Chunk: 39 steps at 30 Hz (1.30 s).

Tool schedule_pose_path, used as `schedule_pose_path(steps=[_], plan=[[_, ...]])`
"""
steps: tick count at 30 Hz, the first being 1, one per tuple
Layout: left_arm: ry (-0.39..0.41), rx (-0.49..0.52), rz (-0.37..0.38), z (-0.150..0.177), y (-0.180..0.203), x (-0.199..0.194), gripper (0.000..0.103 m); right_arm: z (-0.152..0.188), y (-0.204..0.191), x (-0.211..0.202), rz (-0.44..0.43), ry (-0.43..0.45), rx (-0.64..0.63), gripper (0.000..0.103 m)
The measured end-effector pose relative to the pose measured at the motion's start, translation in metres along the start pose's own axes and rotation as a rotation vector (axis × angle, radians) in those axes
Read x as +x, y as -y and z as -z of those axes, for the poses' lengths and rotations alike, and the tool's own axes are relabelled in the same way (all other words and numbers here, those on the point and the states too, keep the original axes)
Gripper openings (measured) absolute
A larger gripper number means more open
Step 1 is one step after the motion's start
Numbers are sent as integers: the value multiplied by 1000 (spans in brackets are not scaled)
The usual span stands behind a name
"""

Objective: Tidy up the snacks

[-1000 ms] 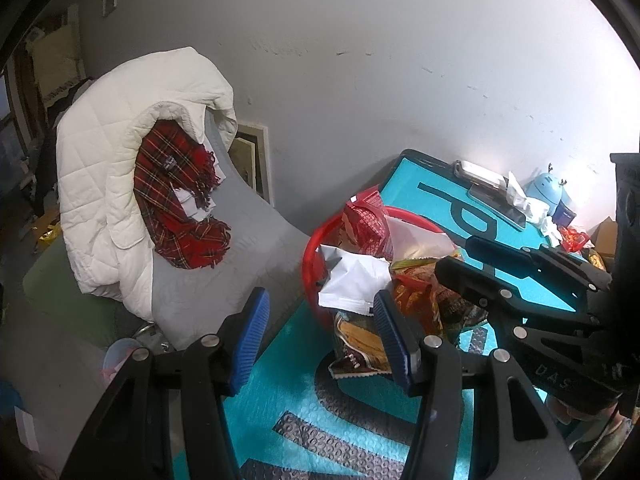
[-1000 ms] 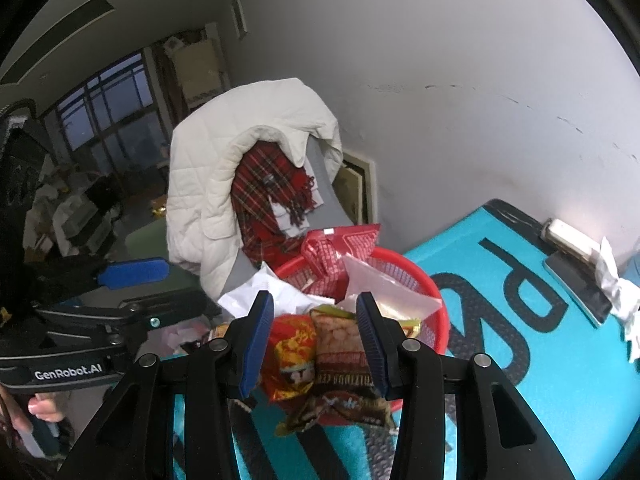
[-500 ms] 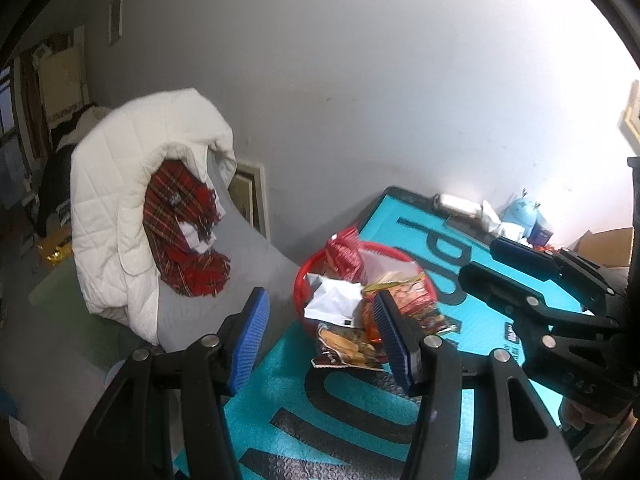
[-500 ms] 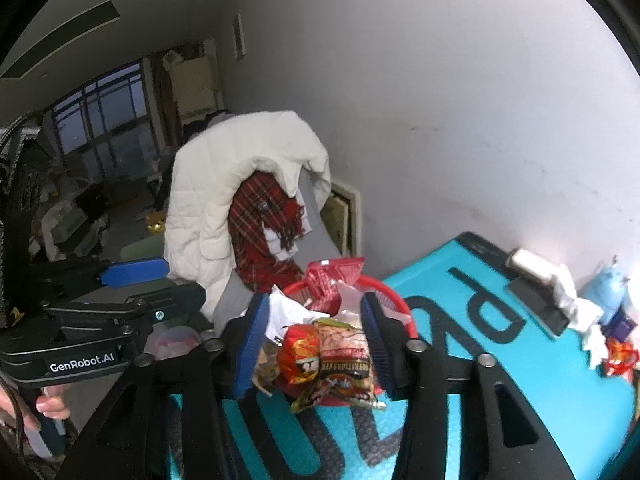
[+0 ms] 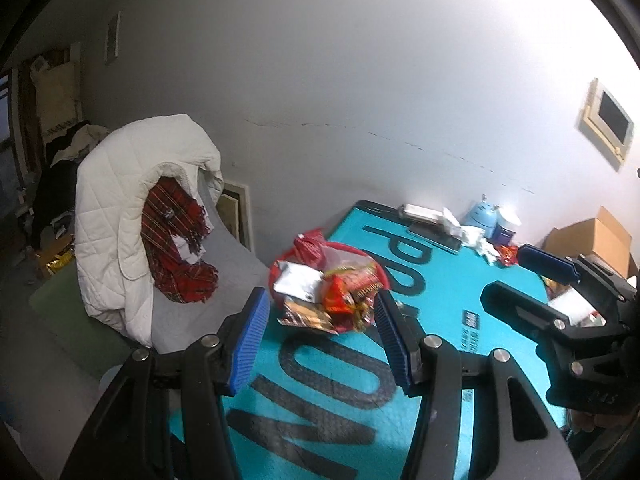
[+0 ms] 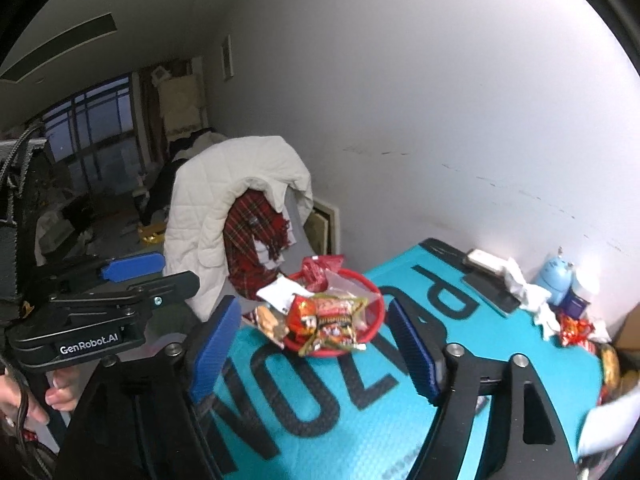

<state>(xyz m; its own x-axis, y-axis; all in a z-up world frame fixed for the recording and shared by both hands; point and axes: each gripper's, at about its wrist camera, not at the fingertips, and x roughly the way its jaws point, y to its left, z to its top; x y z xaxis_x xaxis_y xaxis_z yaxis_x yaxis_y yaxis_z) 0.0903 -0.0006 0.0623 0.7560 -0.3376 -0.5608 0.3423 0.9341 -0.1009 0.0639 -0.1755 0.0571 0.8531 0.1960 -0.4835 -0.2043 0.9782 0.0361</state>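
Note:
A red basket point(image 5: 381, 276) point(image 6: 373, 294), heaped with snack packets point(image 5: 344, 292) point(image 6: 328, 316), stands at the far left corner of the teal mat point(image 5: 440, 292). A few packets hang over its near rim. My left gripper point(image 5: 320, 340) hovers well back from the basket, open, with nothing between its blue pads. My right gripper point(image 6: 314, 348) also hangs short of the basket. Its jaws are opening and hold nothing. Each gripper shows at the edge of the other's view: the right gripper point(image 5: 504, 272) and the left gripper point(image 6: 180, 270).
Left of the table, a chair carries a white quilted jacket point(image 5: 120, 220) point(image 6: 224, 208) and a red tartan scarf point(image 5: 172, 240). Along the wall lie a dark tablet point(image 6: 488, 288), tissues, a blue figure point(image 6: 558, 276) and more red packets point(image 6: 576, 330). A cardboard box point(image 5: 596, 236) sits far right.
Both grippers have drawn back and up from the basket, which now looks smaller and farther. The right gripper's jaws have spread wider; the packets seen between them stay at the basket.

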Motion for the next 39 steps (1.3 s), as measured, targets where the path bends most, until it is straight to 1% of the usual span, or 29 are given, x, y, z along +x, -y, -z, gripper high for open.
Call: schedule_pose_path(steps=[4, 8, 15, 20, 26, 39], plan=[[-1, 15, 0, 15, 11, -12, 53, 14, 0, -10, 7, -14, 12, 78], [-11, 15, 5, 26, 18, -15, 53, 31, 4, -20, 11, -23, 33, 78], [-35, -1, 17, 43, 24, -16, 53, 55, 10, -21, 7, -66, 63, 78], [-46, -6, -3, 50, 26, -14, 53, 61, 10, -20, 2, -80, 63, 78], [-61, -29, -4, 54, 22, -12, 53, 63, 8, -19, -10, -83, 55, 78], [-69, -49, -56, 57, 22, -12, 53, 65, 4, -14, -53, -99, 20, 78]])
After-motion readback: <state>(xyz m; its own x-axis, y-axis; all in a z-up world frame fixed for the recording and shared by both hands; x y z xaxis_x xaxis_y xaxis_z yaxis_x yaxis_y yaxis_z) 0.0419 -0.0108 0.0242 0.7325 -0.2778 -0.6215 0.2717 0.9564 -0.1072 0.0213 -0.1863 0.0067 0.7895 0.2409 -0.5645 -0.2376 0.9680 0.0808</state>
